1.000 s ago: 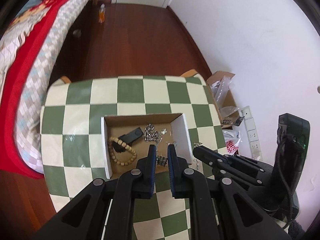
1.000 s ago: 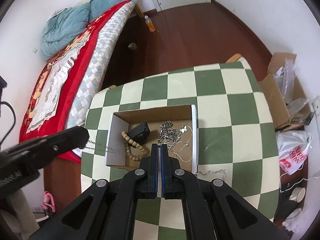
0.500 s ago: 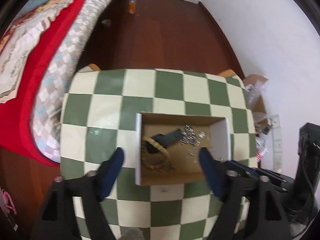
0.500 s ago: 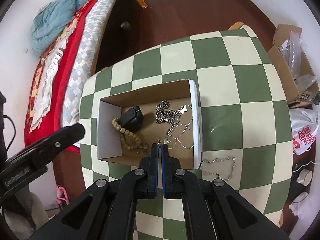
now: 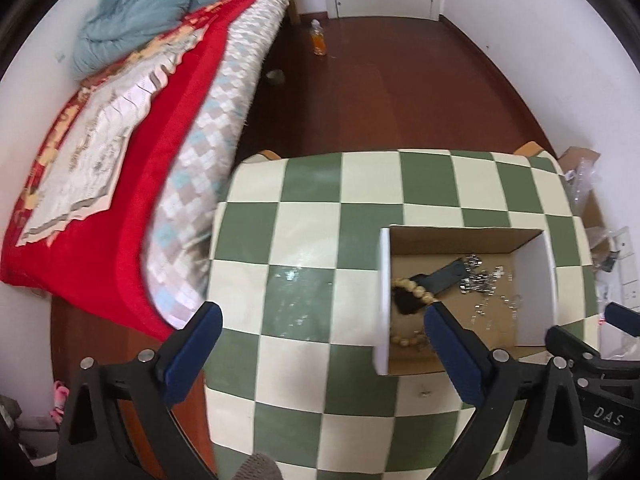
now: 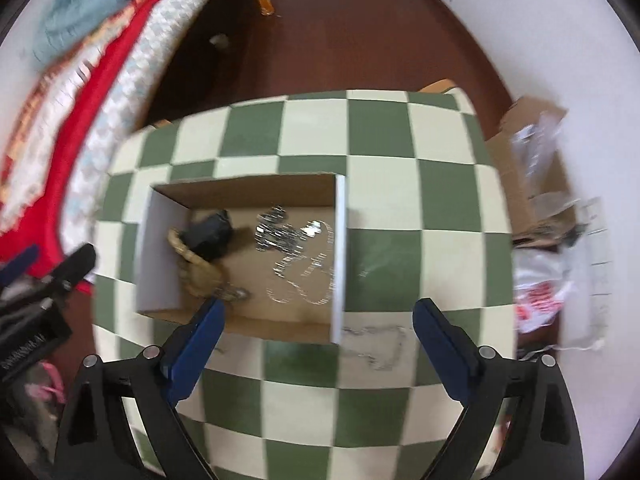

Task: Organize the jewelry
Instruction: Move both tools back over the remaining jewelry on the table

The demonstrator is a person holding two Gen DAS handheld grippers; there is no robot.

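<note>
An open cardboard box stands on the green-and-cream checked table. Inside lie a wooden bead bracelet, a black item, a heap of silver chains and a thin necklace. Another silver chain lies on the table just outside the box's right wall. My right gripper hovers over the box's near edge, jaws opening wide with nothing between them. My left gripper is likewise opening and empty, left of the box, over its left wall. The bead bracelet shows beside its right finger.
A bed with a red blanket runs along the table's left side. An orange bottle stands on the wooden floor beyond. Right of the table sit a cardboard carton with plastic packets and a white plastic bag.
Both grippers have gone from shut to wide open. The left wrist view has swung left, so the box now sits at its right. The right gripper has sunk closer to the box.
</note>
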